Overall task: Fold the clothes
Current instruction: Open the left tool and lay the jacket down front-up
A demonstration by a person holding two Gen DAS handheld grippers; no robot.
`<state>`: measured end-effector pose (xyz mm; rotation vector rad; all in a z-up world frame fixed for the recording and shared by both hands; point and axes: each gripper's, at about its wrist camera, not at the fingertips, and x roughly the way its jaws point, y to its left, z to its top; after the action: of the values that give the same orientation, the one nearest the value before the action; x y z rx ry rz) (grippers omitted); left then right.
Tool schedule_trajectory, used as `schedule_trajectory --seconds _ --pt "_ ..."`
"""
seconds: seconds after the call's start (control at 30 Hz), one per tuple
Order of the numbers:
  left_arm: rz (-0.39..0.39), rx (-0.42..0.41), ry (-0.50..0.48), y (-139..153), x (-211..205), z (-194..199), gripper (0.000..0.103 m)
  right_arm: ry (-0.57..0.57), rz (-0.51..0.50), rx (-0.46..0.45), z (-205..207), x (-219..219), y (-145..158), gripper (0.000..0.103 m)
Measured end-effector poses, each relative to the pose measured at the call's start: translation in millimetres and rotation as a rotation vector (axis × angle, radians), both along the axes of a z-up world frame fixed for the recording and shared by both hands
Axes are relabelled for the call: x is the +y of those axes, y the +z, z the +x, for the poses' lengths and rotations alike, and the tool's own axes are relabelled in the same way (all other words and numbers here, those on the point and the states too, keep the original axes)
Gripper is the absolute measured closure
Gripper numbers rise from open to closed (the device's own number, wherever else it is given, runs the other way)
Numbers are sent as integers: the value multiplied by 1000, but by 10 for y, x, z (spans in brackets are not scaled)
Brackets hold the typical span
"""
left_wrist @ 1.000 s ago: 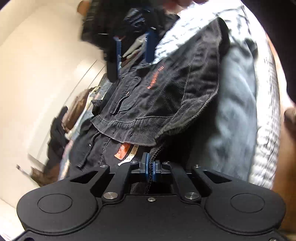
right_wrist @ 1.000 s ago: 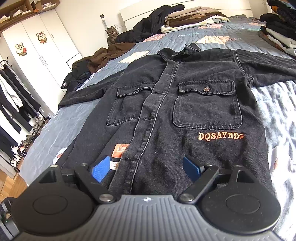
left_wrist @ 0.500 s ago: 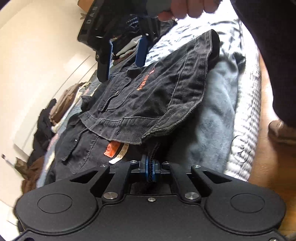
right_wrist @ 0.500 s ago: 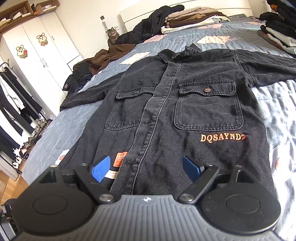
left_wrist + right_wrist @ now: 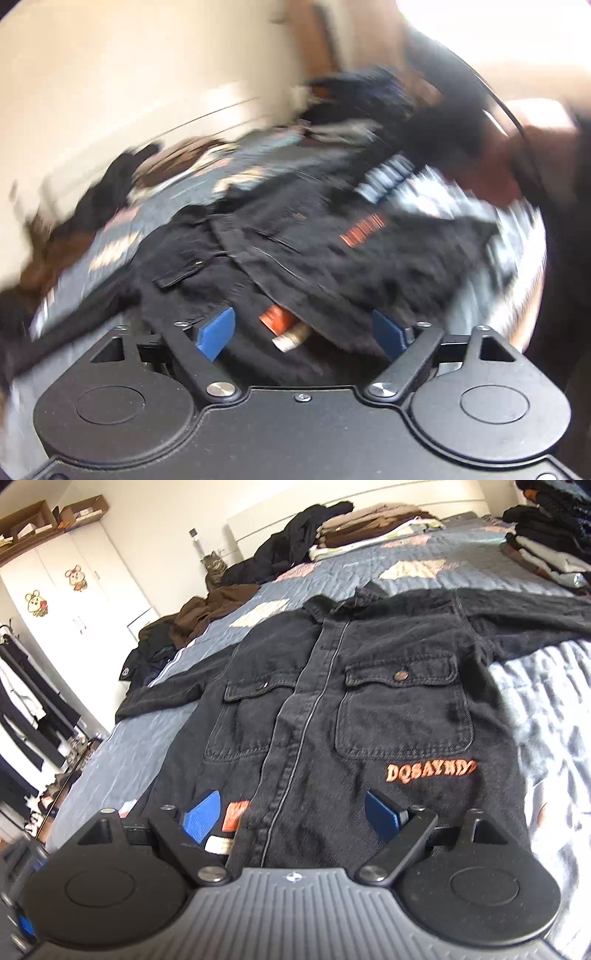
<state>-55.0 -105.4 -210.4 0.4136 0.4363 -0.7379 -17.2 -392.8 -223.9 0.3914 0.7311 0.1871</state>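
While both jaws stand spread, left gripper [image 5: 303, 332] just opened, black jacket [image 5: 351, 709] flat on bed [image 5: 122, 746], cardboard boxes [image 5: 48, 513] atop wardrobe.

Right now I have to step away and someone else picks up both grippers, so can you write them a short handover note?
Left gripper: fingers have just been opening and now stand wide; the hem lies between them, not pinched. That view is blurred.
Right gripper: open, holding nothing, poised over the hem.
Black denim jacket: front up and buttoned on the bed, collar at the far end, both sleeves spread sideways.
Elsewhere: folded stacks by the headboard, loose clothes along the left edge.
Done: jacket laid out flat.
Left: fold in the sleeves, fold the body, then move it to a stack.
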Motion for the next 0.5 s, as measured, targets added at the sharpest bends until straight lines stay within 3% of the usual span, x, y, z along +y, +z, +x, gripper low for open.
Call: schedule_trajectory --seconds 0.1,0.17,0.27,0.4,0.5 --pt "-152 101 96 251 38 327 16 -21 9 -17 62 -42 98 18" --pt "-198 119 155 343 -46 583 14 -32 22 -30 119 -80 174 18" --pt "-218 121 246 433 -204 932 12 -57 7 -59 236 -130 313 18" --pt "-222 188 349 498 -448 1477 11 -64 -72 -70 470 -164 445 18" --pt "-210 198 363 519 -616 1791 11 -63 -124 -74 684 -185 504 18"
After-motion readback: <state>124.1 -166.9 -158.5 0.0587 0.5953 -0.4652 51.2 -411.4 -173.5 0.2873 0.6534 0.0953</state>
